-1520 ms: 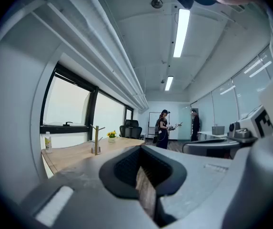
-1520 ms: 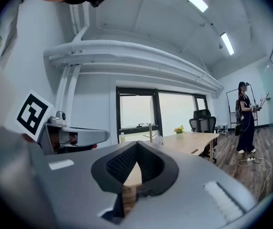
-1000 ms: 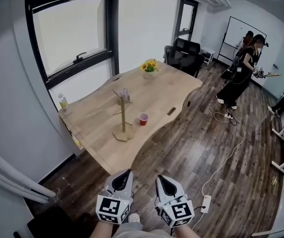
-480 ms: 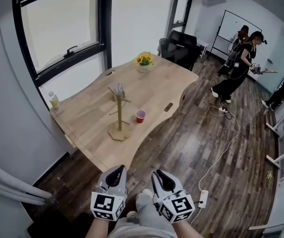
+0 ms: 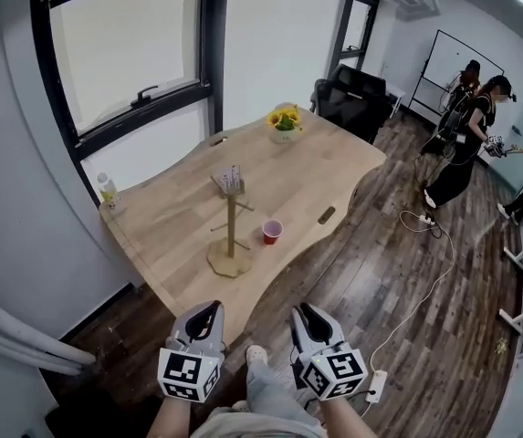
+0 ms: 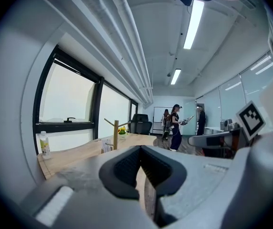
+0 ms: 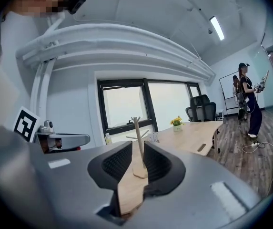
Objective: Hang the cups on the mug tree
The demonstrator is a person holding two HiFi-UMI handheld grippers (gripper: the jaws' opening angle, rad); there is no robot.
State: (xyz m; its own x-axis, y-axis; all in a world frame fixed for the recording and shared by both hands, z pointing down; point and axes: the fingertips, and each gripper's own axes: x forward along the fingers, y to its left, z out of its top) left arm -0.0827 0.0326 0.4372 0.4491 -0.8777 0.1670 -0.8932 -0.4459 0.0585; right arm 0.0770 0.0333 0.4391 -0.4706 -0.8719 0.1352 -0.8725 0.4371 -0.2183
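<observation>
Plainly this is the approach step: the red cup [image 5: 272,232] stands near the desk's [image 5: 307,167] front edge, just beside the mug tree [image 5: 231,219]. The left gripper [image 5: 206,313] is pressed together; the right gripper [image 5: 307,314] is opening, empty. Next it probably must reach the cup.

Wooden table [image 5: 307,176] mid-frame ahead of me, standing on dark plank floor [image 5: 407,281]. Mug tree [image 5: 231,231] upright near table's lower edge. Red cup [image 5: 272,232] just right of its base, not touching. Pot of yellow flowers [image 5: 285,124] at table's upper end. Bottle [image 5: 108,190] on left corner.
</observation>
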